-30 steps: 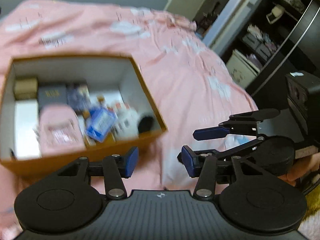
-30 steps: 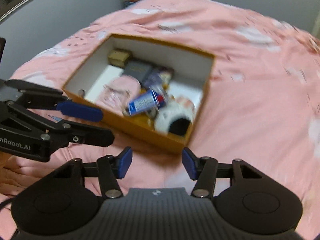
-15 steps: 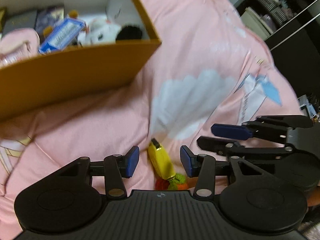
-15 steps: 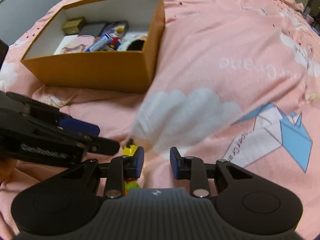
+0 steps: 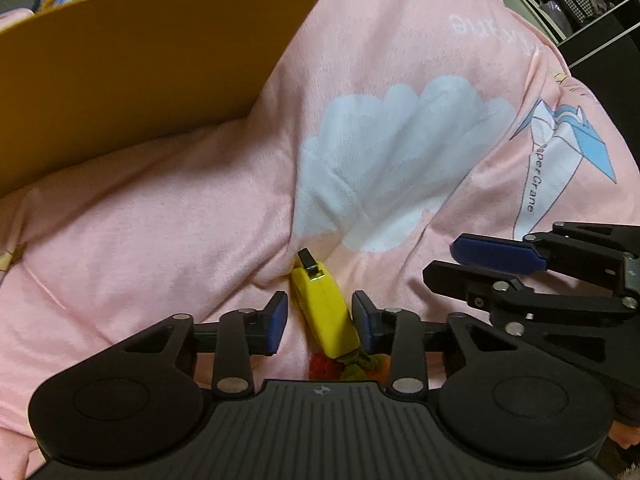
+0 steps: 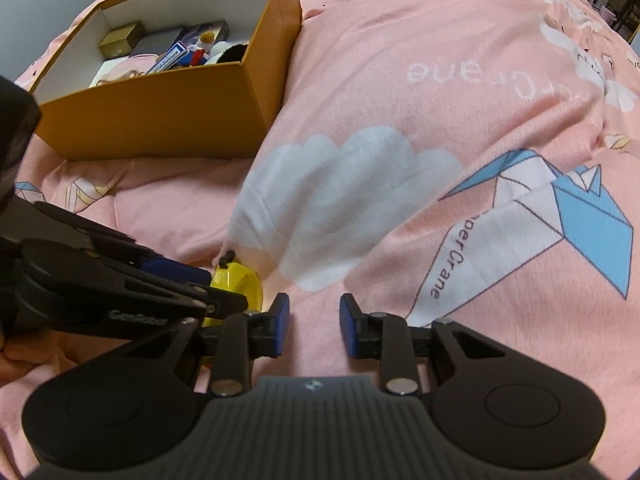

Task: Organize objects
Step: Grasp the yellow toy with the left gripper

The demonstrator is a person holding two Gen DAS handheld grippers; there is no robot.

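Pink blanket [image 5: 160, 220] bears orange box [image 5: 140, 60], yellow toy [image 5: 324, 320].

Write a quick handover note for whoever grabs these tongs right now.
Left tongs: open, straddling the yellow toy on the pink blanket; right pad looks close to it, not yet clamped.
Right tongs: open, empty, beside the toy.
Box: on the blanket beyond, already holding several items.
Left to do: close on the toy, lift it, put it in the box.
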